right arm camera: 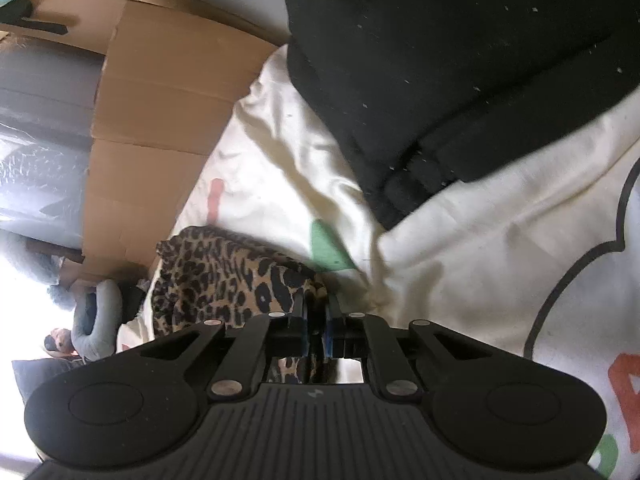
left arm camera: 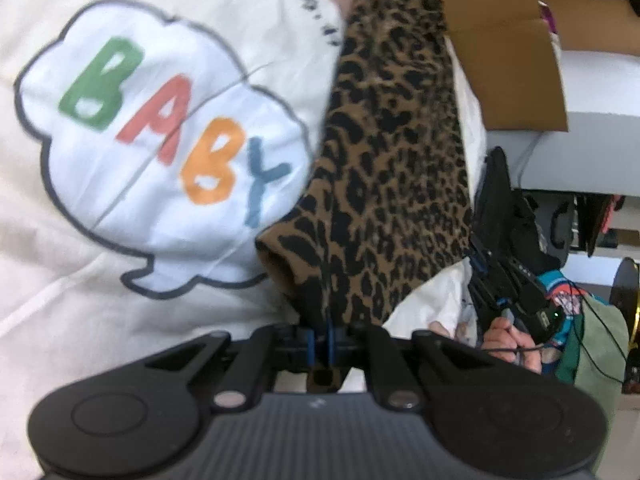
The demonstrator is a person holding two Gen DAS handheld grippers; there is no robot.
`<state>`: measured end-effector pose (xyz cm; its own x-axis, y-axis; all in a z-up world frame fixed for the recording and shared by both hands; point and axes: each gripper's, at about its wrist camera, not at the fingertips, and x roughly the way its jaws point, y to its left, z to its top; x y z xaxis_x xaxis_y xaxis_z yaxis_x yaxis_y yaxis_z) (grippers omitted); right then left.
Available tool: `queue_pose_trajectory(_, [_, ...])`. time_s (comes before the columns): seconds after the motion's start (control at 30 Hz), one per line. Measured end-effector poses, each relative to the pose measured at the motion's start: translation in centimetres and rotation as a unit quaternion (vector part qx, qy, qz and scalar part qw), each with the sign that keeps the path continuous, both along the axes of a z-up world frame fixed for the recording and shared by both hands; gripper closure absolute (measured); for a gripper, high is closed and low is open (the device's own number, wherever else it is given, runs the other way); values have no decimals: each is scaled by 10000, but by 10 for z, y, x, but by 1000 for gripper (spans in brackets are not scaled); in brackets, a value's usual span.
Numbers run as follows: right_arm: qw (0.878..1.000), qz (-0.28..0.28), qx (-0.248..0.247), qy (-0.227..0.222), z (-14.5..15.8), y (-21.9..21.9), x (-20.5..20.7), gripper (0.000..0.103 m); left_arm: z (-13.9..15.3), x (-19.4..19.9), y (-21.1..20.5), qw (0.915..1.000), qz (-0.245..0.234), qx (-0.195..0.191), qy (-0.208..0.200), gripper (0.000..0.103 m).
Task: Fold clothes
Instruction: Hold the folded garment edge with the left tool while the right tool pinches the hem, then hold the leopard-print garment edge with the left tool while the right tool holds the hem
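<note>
A leopard-print garment (left arm camera: 392, 168) hangs stretched over a cream sheet (left arm camera: 160, 12) printed with a "BABY" speech bubble (left arm camera: 168, 140). My left gripper (left arm camera: 320, 338) is shut on one end of the leopard garment. My right gripper (right arm camera: 317, 320) is shut on the other end of the leopard garment (right arm camera: 224, 280). The right gripper (left arm camera: 504, 272) also shows in the left wrist view, at the right, held by a hand. The cream sheet (right arm camera: 460, 240) fills the middle of the right wrist view.
A folded black garment (right arm camera: 460, 60) lies on the sheet in the right wrist view. A brown cardboard box (left arm camera: 500, 40) stands past the sheet's edge; it also shows in the right wrist view (right arm camera: 160, 120). Cluttered items (left arm camera: 580, 320) sit to the right.
</note>
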<state>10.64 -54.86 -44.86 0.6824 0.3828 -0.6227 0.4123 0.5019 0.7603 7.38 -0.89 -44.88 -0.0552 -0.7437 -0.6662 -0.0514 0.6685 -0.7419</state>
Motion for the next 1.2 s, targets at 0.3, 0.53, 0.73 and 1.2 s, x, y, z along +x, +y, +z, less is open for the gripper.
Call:
queue_pose_trajectory(0.3, [9994, 279, 211, 1, 20, 16, -18, 98, 43, 10, 32, 9992, 153, 233, -295, 98])
queue_pose_trajectory(0.53, [9960, 827, 343, 50, 22, 38, -33, 98, 74, 27, 61, 9958, 249, 536, -701, 98])
queue_pose_trajectory(0.73, [9911, 1240, 468, 96, 26, 55, -47, 98, 83, 35, 73, 9932, 175, 799, -828, 99])
queue_pose_trajectory(1.2, [9886, 1361, 276, 576, -13, 58, -49, 97, 15, 26, 81, 9924, 141, 1131, -459, 98])
